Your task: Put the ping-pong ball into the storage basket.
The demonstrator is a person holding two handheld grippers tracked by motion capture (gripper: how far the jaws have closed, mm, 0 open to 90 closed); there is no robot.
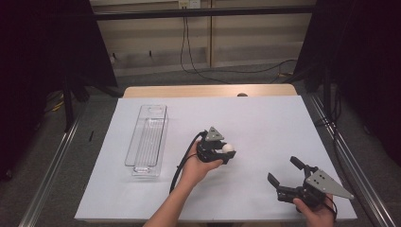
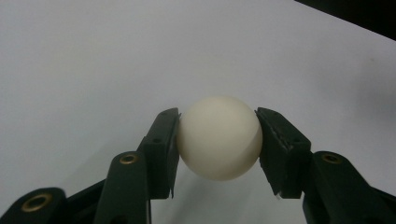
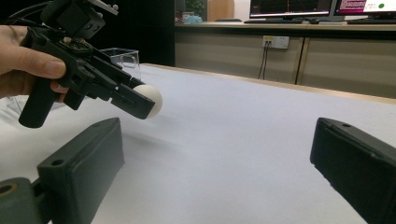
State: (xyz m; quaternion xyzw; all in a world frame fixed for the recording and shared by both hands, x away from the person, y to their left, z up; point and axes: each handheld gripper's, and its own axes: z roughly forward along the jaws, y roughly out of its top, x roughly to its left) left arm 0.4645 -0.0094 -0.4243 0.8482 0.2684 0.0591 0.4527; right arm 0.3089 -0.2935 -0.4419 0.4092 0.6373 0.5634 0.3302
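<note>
A small white ball [image 1: 229, 148] is clamped between the jaws of my left gripper [image 1: 228, 152] near the middle of the table, lifted just above the white sheet. In the left gripper view both black pads press on the sides of the ball [image 2: 219, 138]. The right gripper view shows the left gripper [image 3: 147, 105] from the side with the ball [image 3: 152, 100] at its tip, a hand around its handle. My right gripper [image 1: 283, 171] rests at the front right of the table, jaws spread wide with nothing between them.
A clear plastic bin [image 1: 147, 139] stands on the left part of the white sheet [image 1: 265, 118], long side running front to back. A wooden table edge [image 1: 208, 91] shows at the far side. Metal rails flank the table.
</note>
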